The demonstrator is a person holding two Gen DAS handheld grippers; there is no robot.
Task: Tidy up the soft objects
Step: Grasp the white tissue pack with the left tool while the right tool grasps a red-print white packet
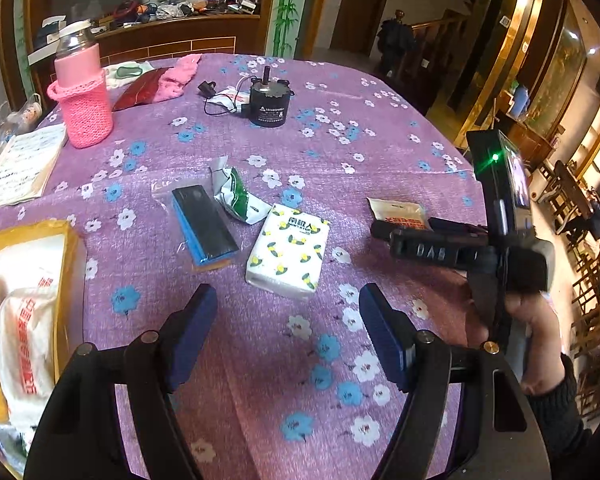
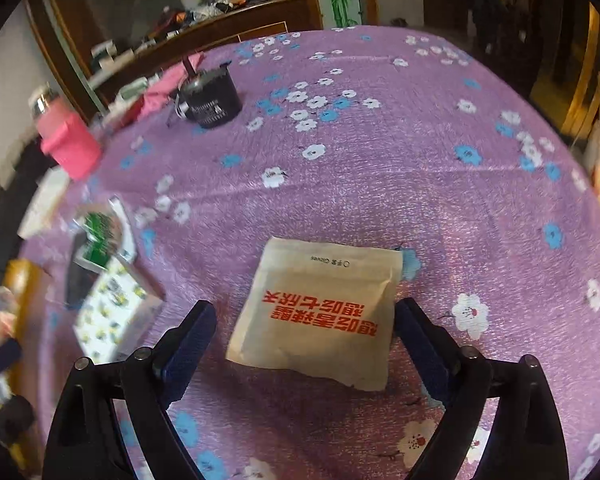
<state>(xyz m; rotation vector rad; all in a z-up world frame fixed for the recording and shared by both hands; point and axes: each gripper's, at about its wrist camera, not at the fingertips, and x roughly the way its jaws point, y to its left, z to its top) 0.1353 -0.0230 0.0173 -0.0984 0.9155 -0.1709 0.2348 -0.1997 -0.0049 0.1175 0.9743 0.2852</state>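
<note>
Where the purple flowered cloth point(image 1: 260, 344) covers the round surface, everything in play lies on top of it, and at its left edge sits a yellow box point(image 1: 66, 248) stuffed with white bags printed in red. Further back stands a pink flask in a knitted sleeve point(image 1: 85, 108), with a black cylindrical motor point(image 1: 269, 104) well apart to its right. Near the middle lie a white tissue pack with yellow flowers point(image 1: 288, 254), a black and blue block point(image 1: 205, 226) just beside it, and a crumpled green and white packet point(image 1: 238, 196) (its print is too small to read). The beige pouch with red lettering point(image 2: 316, 312) lies flat on the cloth to the right of the tissue pack. The right gripper point(image 2: 304, 320) hangs over that pouch with its jaws wide, one blue pad on each side and neither visibly pressing it. The left gripper point(image 1: 288, 300) hovers above bare cloth just short of the tissue pack, jaws likewise wide and holding nothing. A hand point(image 1: 540, 344) in a dark sleeve grips the right tool's handle.
</note>
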